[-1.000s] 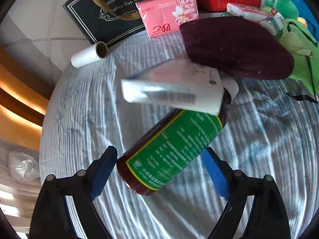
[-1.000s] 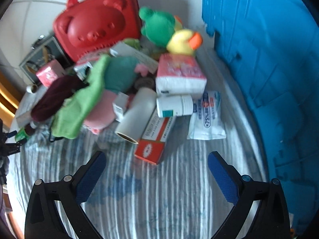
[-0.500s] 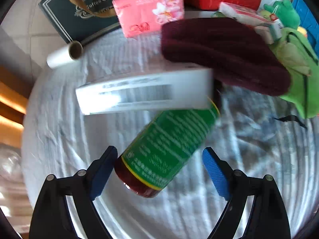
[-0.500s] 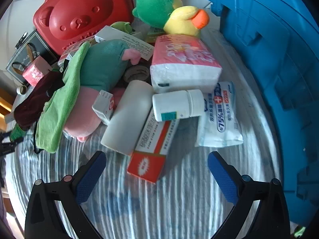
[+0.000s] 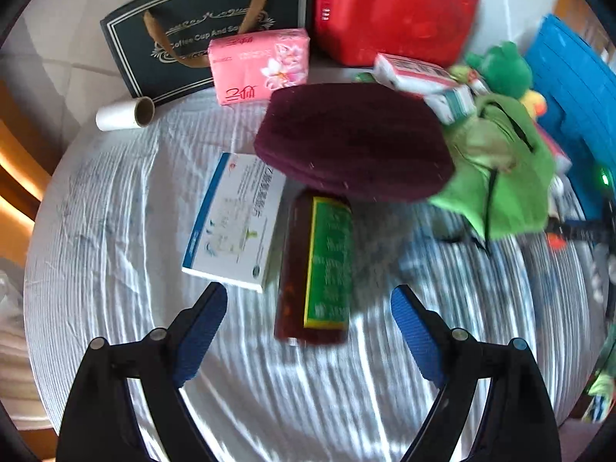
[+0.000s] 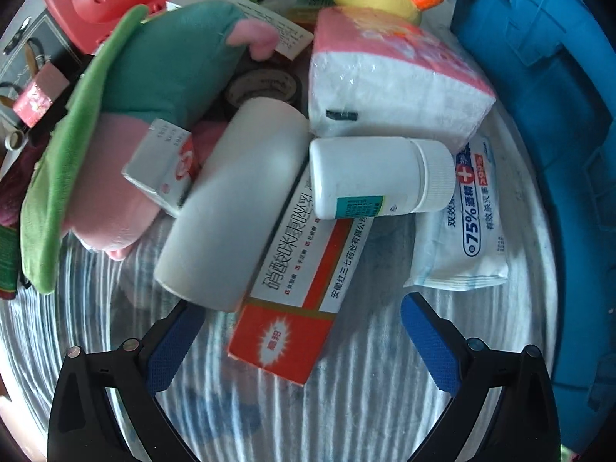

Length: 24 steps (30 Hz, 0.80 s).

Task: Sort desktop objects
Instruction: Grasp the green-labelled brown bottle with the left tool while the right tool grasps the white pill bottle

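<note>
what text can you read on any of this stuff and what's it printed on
"Coffee Cup And Sa…", cut off by the pink pack: black gift bag
"75%": wipes pack
"安徽红三七药业有限公司": red and white medicine box
Green bottle label: blurred, unreadable
White pill bottle label: too small

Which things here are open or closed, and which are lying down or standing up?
Left gripper: open, empty.
Right gripper: open, empty.
Brown glass bottle with green label: lying down.
White plastic pill bottle: capped, lying down.
Red bear-shaped plastic case: closed.
</note>
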Tool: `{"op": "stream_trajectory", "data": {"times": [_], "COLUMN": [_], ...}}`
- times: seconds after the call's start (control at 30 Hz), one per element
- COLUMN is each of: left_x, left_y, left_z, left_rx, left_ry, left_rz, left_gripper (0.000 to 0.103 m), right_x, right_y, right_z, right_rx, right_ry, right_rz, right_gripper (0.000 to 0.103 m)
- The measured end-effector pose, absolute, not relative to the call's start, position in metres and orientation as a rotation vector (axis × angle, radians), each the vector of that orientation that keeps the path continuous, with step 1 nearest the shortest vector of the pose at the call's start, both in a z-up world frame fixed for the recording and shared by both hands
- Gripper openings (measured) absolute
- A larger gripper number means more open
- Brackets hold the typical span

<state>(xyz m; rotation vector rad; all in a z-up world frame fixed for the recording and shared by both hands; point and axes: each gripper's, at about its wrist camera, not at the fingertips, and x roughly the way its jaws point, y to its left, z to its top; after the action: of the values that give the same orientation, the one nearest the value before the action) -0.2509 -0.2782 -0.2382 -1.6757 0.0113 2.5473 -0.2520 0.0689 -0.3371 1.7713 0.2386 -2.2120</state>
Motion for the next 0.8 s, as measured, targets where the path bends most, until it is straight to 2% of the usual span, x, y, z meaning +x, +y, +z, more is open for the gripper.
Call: {"op": "stream_trajectory", "data": {"times": [0.2,0.3,0.37,0.4,0.43,0.53,0.57,0.63,0.8], "left_x": [-0.282,-0.282,-0.279,-0.277,-0.275,-0.266,-0.263,-0.255,-0.220], "left_y": [-0.264,-0.249,-0.244,-0.242,-0.242,-0.248,-0.248,-0.249,-0.248], "left_z": [-0.291,-0.292,-0.290,-0.290,-0.290,-0.292,-0.289,-0.284,-0.276], "left_rx": [-1.881,-1.891,-1.894,-1.893,-1.910,-1.924,-1.917,-1.917,-1.918], "left_ry": [-0.007,0.123,0.143,0.142,0.099,-0.065,-0.068,-0.107,-0.181], "left_rz": [2.484,2.549,2.568,2.571,2.552,2.544,2.559,2.571,2.542], "left_gripper": [0.087,0.089,0.088,0.087,0.081,0.067,0.058,0.051,0.051], "right_x": [-0.258,-0.259,-0.257,-0.254,-0.251,-0.244,-0.241,-0.232,-0.195], "right_y": [0.069,0.071,0.071,0.070,0.068,0.066,0.068,0.074,0.091], "right_z": [-0.343,-0.342,-0.338,-0.336,-0.331,-0.325,-0.324,-0.324,-0.323], "right_rx": [1.786,1.803,1.782,1.765,1.745,1.732,1.735,1.754,1.775], "right_ry": [0.250,0.217,0.229,0.240,0.247,0.298,0.295,0.308,0.409], "right_rz": [-2.193,-2.195,-2.201,-2.196,-2.187,-2.181,-2.173,-2.146,-2.041], "right_gripper": [0.103,0.102,0.095,0.084,0.069,0.053,0.051,0.045,0.044]}}
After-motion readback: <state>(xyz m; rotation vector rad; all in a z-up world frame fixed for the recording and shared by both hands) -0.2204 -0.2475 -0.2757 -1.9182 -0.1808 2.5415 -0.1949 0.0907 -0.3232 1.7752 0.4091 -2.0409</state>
